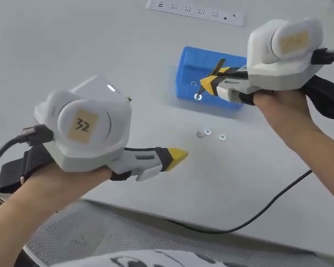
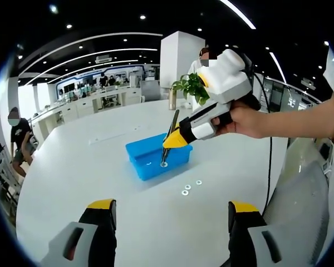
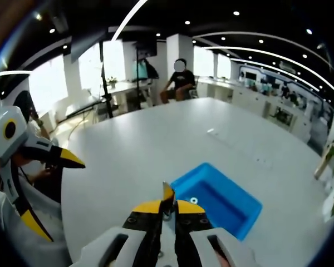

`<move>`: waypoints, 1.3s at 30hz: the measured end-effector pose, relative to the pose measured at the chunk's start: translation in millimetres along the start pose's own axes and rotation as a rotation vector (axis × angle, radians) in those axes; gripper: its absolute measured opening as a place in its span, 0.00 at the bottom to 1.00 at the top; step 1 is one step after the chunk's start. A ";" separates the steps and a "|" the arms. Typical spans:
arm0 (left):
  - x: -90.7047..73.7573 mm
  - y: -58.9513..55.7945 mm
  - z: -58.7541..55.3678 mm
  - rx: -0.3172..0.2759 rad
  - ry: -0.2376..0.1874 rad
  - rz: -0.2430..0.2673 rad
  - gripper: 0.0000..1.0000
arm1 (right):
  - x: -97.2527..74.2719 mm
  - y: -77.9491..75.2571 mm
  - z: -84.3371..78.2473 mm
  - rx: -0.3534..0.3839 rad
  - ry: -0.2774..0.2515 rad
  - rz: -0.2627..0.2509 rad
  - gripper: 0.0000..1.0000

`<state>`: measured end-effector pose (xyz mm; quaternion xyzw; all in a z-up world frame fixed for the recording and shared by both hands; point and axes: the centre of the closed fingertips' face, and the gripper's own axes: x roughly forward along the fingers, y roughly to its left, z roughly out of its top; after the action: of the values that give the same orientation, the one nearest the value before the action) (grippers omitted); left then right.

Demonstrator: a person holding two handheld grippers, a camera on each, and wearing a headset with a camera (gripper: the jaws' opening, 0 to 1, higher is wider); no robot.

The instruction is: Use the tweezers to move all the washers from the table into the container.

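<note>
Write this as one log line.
right gripper shut on metal tweezers; blue plastic container: one silver washer; table: three washers; left gripper open

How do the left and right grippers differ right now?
The left gripper is open and empty; the right gripper is shut on the tweezers. The left gripper hovers over the table, away from the blue container; the right gripper is above it, the tweezers' tip pointing down into it. Both have white bodies and yellow-tipped jaws.

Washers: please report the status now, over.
Right gripper shut on tweezers, tip over blue container at one washer. Left gripper open, off to the side. Three washers on table.
</note>
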<state>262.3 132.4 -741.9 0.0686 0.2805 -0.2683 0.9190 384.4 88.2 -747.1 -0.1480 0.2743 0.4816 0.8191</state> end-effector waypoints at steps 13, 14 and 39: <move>1.4 -1.2 -5.5 0.012 0.020 -0.006 0.84 | 6.8 -18.2 16.2 -0.008 -0.023 -0.049 0.04; 1.3 -1.3 -6.1 0.012 0.021 -0.006 0.84 | 9.1 -22.1 16.4 -0.008 -0.023 -0.057 0.04; 4.0 -5.9 -9.6 0.029 0.052 -0.010 0.83 | 52.9 -47.6 -30.2 0.008 0.097 -0.096 0.04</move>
<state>257.3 128.3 -752.0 0.0874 0.3007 -0.2751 0.9090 436.9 86.9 -803.8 -0.1810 0.3083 0.4330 0.8275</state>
